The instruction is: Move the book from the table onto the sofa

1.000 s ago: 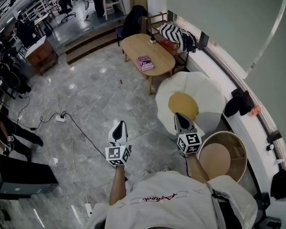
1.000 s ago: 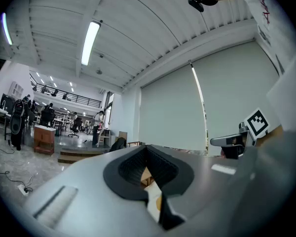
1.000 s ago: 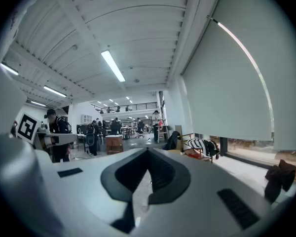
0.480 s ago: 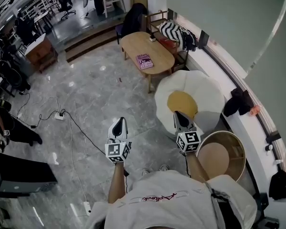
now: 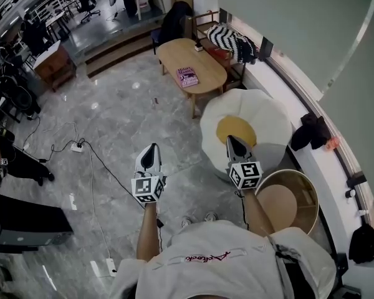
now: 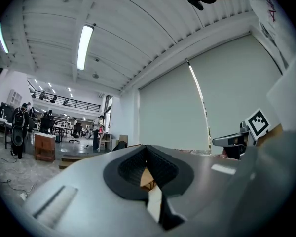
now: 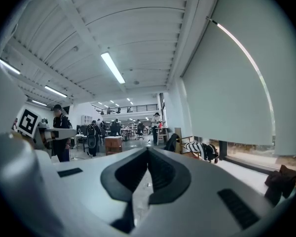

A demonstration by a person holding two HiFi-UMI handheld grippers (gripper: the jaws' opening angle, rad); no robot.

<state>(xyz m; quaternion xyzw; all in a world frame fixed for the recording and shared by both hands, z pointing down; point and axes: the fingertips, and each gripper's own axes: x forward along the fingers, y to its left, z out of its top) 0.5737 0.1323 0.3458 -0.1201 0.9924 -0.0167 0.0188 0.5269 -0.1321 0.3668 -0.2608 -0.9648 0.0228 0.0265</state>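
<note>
We find the grey marble floor point(image 5: 112, 123) filling most of the head view, and only that view shows it whole; the two gripper views look level and give instead the ribbed ceiling with strip lights and a large roller blind. Next in size, a white egg-shaped seat with a yellow centre point(image 5: 262, 120) lies just ahead of the right gripper point(image 5: 232, 143), with a round wooden tub point(image 5: 311, 195) beside that arm. Beyond the seat stands the oval wooden table point(image 5: 174, 58), and past its far end a wooden-framed seat carries a striped cushion point(image 5: 232, 42); the right gripper view shows that cushion too point(image 7: 203, 149). The book point(image 5: 187, 76) appears clearly in the head view alone: a small pink-purple cover, lying flat on the table toward its near half, well apart from both grippers. The left gripper point(image 5: 151, 151) is over open floor. Each gripper view shows its own jaws pressed together with nothing between them, left point(image 6: 148, 149) and right point(image 7: 148, 152), and each catches the other gripper's marker cube at its edge.
</note>
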